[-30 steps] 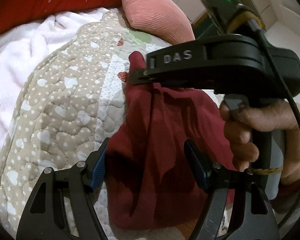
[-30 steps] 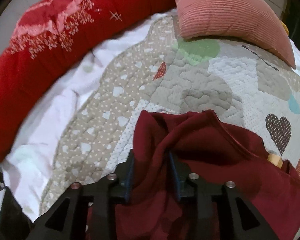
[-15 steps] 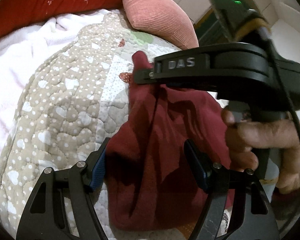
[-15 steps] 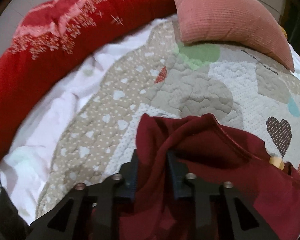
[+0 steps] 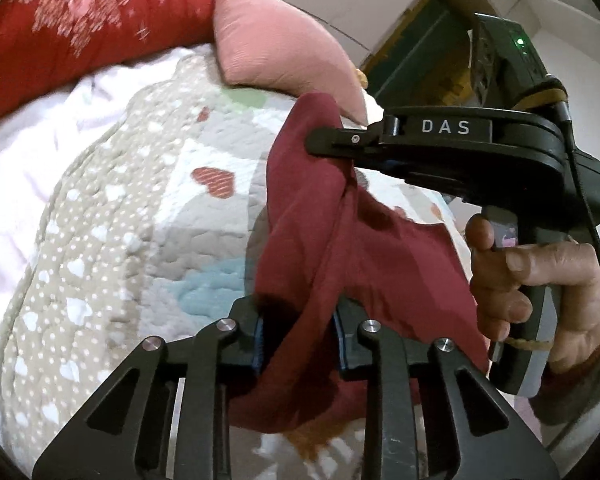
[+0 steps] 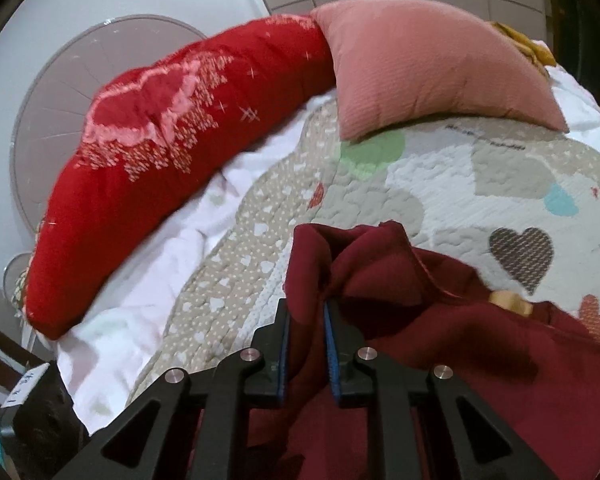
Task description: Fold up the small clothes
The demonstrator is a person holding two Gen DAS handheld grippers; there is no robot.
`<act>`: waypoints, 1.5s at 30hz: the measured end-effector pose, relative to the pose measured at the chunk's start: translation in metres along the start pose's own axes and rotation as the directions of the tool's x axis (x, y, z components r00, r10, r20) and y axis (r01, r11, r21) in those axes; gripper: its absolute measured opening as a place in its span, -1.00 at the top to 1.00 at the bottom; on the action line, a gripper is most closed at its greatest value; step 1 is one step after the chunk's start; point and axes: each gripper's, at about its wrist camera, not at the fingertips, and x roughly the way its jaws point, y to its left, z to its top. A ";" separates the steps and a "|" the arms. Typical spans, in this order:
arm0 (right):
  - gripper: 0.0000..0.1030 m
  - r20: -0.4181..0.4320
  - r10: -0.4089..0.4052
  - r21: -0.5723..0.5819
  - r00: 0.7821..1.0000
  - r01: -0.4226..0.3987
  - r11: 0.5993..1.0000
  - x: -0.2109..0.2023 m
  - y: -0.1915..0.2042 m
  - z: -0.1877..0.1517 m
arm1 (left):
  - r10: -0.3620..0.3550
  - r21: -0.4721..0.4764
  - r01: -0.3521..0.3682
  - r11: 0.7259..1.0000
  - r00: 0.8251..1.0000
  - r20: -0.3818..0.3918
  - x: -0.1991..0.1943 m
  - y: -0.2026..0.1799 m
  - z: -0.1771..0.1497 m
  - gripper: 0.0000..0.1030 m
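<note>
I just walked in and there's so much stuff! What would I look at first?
Probably the dark red garment, held up over the heart-patterned quilt by both grippers: the left gripper pinches its lower part and the right gripper pinches a bunched edge. Next, the bright red bolster and pink pillow lying along the far side of the bed.

The bottom of the dark red cloth [image 5: 364, 264] goes behind the left gripper [image 5: 300, 340], so its low edge is hidden. In the right wrist view the cloth [image 6: 440, 320] runs off the bottom and right side. The red blanket [image 5: 80, 20] is blurry and cut off at the top. A small tan thing [image 6: 510, 300] on the cloth is too blurry to name.
</note>
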 end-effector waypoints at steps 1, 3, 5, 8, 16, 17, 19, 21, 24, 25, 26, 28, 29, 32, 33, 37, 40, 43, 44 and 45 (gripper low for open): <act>0.73 0.006 0.002 -0.003 1.000 -0.002 1.000 -0.005 -0.001 0.000 | -0.003 -0.001 0.003 1.000 1.000 0.000 -0.001 -0.005 0.001 0.54; 0.73 0.025 0.002 -0.013 1.000 -0.002 1.000 -0.023 -0.006 -0.001 | 0.002 0.021 -0.002 1.000 1.000 0.002 -0.002 -0.022 0.002 0.54; 0.73 0.042 -0.003 -0.019 0.999 0.004 1.000 -0.037 -0.011 -0.003 | 0.008 0.056 -0.009 0.998 1.000 0.005 -0.003 -0.038 0.003 0.54; 0.73 0.066 -0.012 -0.014 0.998 0.013 1.000 -0.059 -0.025 -0.008 | 0.008 0.092 -0.008 0.996 1.000 -0.001 0.000 -0.061 0.006 0.54; 0.74 0.121 -0.043 0.032 0.992 0.039 0.999 -0.107 -0.066 -0.024 | -0.007 0.188 0.013 0.982 0.999 -0.032 0.011 -0.122 -0.006 0.54; 0.74 0.128 -0.046 0.037 0.991 0.042 0.998 -0.114 -0.071 -0.027 | -0.011 0.199 0.018 0.980 0.999 -0.036 0.013 -0.130 -0.009 0.54; 0.74 0.143 -0.055 0.050 0.988 0.048 0.998 -0.127 -0.084 -0.034 | -0.016 0.213 0.025 0.977 0.999 -0.045 0.018 -0.143 -0.011 0.54; 0.75 0.152 -0.061 0.064 0.986 0.052 0.997 -0.135 -0.094 -0.041 | -0.021 0.229 0.034 0.973 0.998 -0.058 0.024 -0.156 -0.014 0.54; 0.75 0.166 -0.072 0.097 0.984 0.056 0.994 -0.148 -0.114 -0.053 | -0.026 0.251 0.045 0.967 0.997 -0.078 0.034 -0.176 -0.020 0.54; 0.75 0.167 -0.076 0.105 0.983 0.059 0.993 -0.152 -0.122 -0.057 | -0.026 0.257 0.048 0.965 0.996 -0.086 0.038 -0.182 -0.022 0.54; 0.75 0.168 -0.083 0.115 0.982 0.064 0.991 -0.156 -0.129 -0.062 | -0.026 0.263 0.050 0.963 0.995 -0.093 0.043 -0.187 -0.025 0.54; 0.75 0.168 -0.091 0.137 0.982 0.068 0.988 -0.161 -0.143 -0.070 | -0.023 0.276 0.053 0.960 0.994 -0.111 0.053 -0.199 -0.032 0.54; 0.75 0.168 -0.095 0.149 0.981 0.070 0.986 -0.163 -0.151 -0.074 | -0.020 0.281 0.053 0.958 0.993 -0.117 0.059 -0.202 -0.033 0.54; 0.75 0.167 -0.106 0.180 0.980 0.075 0.981 -0.166 -0.170 -0.083 | -0.006 0.295 0.048 0.954 0.990 -0.142 0.077 -0.213 -0.040 0.54; 0.75 0.166 -0.113 0.187 0.980 0.081 0.979 -0.166 -0.176 -0.086 | -0.001 0.300 0.046 0.953 0.989 -0.148 0.082 -0.216 -0.042 0.54; 0.75 0.160 -0.120 0.213 0.980 0.085 0.973 -0.163 -0.196 -0.096 | 0.014 0.312 0.041 0.949 0.985 -0.173 0.099 -0.224 -0.046 0.54; 0.75 0.140 -0.128 0.247 0.982 0.090 0.965 -0.154 -0.212 -0.104 | 0.030 0.317 0.033 0.948 0.981 -0.192 0.110 -0.226 -0.052 0.54; 0.75 0.119 -0.135 0.280 0.984 0.097 0.955 -0.144 -0.225 -0.113 | 0.046 0.326 0.021 0.945 0.979 -0.197 0.120 -0.230 -0.058 0.54; 0.75 0.106 -0.142 0.292 0.984 0.105 0.951 -0.139 -0.230 -0.116 | 0.049 0.327 0.018 0.945 0.979 -0.197 0.122 -0.230 -0.059 0.54; 0.75 0.098 -0.147 0.296 0.984 0.112 0.949 -0.136 -0.231 -0.117 | 0.046 0.320 0.019 0.947 0.979 -0.196 0.124 -0.231 -0.060 0.53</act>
